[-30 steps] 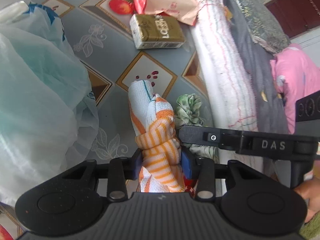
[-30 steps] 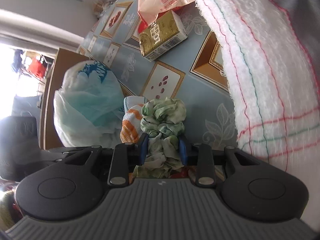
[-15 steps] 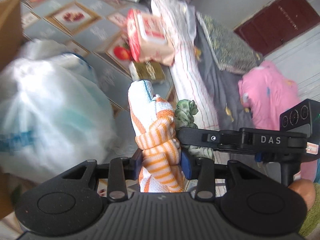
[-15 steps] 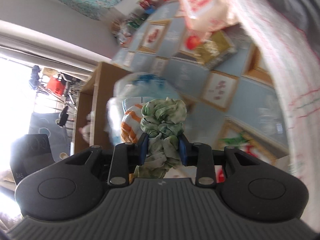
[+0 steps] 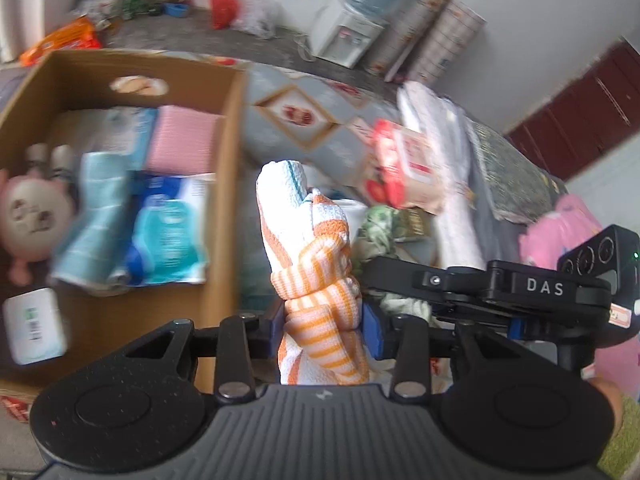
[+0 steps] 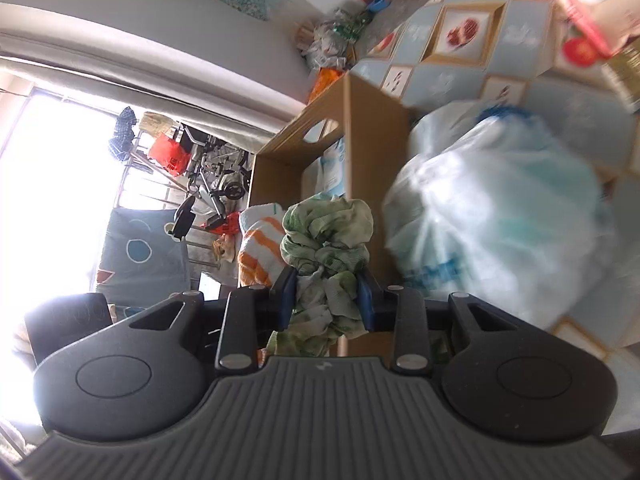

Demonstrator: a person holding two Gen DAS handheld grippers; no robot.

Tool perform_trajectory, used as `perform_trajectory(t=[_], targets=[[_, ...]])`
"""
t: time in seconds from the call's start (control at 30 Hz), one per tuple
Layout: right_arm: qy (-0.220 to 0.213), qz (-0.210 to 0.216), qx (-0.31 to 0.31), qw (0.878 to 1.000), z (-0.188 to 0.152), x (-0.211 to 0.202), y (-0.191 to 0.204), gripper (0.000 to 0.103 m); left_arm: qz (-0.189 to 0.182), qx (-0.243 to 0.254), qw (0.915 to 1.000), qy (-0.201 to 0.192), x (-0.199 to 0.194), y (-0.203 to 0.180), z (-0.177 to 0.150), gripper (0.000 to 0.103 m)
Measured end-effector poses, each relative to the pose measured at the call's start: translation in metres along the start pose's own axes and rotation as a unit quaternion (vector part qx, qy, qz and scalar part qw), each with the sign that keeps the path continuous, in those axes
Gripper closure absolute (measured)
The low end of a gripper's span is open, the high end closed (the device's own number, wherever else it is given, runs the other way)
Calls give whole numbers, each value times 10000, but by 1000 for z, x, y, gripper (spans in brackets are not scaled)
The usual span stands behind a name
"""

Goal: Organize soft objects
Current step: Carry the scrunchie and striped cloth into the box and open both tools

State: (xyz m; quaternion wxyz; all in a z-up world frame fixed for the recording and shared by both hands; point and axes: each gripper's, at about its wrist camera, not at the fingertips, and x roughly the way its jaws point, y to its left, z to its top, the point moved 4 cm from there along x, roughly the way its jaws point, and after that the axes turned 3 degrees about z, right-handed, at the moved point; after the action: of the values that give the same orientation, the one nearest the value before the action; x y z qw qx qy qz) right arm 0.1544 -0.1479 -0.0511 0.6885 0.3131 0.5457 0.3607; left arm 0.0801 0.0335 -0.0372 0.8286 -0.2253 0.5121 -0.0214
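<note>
Two knotted cloths in play: an orange-striped waffle-weave one (image 5: 316,280) clamped tight in my left gripper (image 5: 322,324), and a crumpled green-and-white one (image 6: 328,240) pinched in my right gripper (image 6: 326,300). Both are up in the air now, where a second ago they hung low over the tablecloth. One open cardboard box (image 5: 228,160) of soft packs has swung in beside them, and one puffy plastic bag (image 6: 500,220).

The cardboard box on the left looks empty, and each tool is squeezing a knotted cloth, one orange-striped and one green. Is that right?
Not quite: the cardboard box is not empty. The left wrist view shows packets and a pink plush toy inside. The rest stands: the left tool squeezes the orange-striped cloth, the right tool the green cloth.
</note>
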Motion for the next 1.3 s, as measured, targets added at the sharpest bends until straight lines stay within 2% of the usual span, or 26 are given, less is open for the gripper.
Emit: perform_trajectory(t=[0.1, 0.2, 0.37, 0.6, 0.7, 0.8, 1.13, 1.3], targets=[[-43, -155, 157, 9997, -2, 14, -3, 72, 141, -140, 9998, 21, 4, 31, 1, 63], [-89, -381, 266, 9989, 0, 20, -10, 72, 316, -65, 9994, 122, 15, 55, 2, 63], [-200, -617, 386, 9972, 4, 25, -21, 71, 523, 360, 9945, 837, 52, 89, -8, 63], [-293, -785, 462, 9954, 5, 37, -27, 70, 126, 1192, 9821, 1450, 87, 83, -28, 62], [-274, -852, 448, 9950, 5, 40, -27, 70, 162, 1516, 9751, 1611, 96, 80, -32, 59], [-279, -893, 453, 9946, 6, 40, -27, 70, 65, 1338, 9763, 1701, 101, 82, -29, 48], [-300, -923, 279, 9949, 10, 43, -10, 70, -341, 453, 9851, 1625, 99, 111, -29, 48], [-231, -908, 109, 9955, 9, 49, 3, 70, -469, 43, 9847, 1678, 98, 128, -27, 48]])
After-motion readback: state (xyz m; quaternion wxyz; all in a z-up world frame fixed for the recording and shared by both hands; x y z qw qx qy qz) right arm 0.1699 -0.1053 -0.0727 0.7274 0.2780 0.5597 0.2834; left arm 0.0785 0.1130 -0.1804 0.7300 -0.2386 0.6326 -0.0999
